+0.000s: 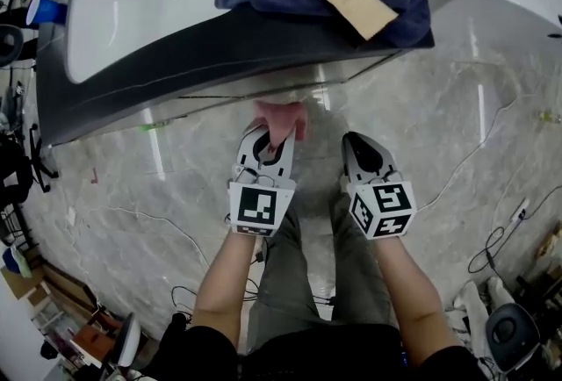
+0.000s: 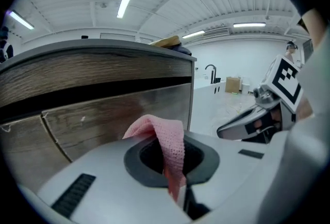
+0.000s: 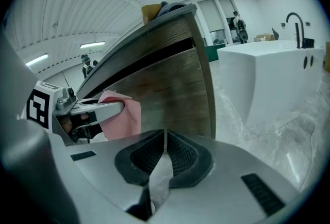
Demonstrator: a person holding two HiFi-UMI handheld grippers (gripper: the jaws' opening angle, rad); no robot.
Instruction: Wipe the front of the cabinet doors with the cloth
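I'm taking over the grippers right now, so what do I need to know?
Left gripper: jaws shut on the pink cloth, held close to the wood-grain cabinet door; whether it touches is unclear.
Right gripper: jaws together, empty, beside the left one.
Done: cloth is gripped and at the door. No wiped patch shows.
Left: wipe the door fronts.

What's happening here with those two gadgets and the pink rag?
A person holds a gripper in each hand, standing at a cabinet. The left gripper is shut on a pink cloth, held close to the wood-grain cabinet door. The right gripper is shut and empty, beside it. Whether the cloth touches the door is unclear.
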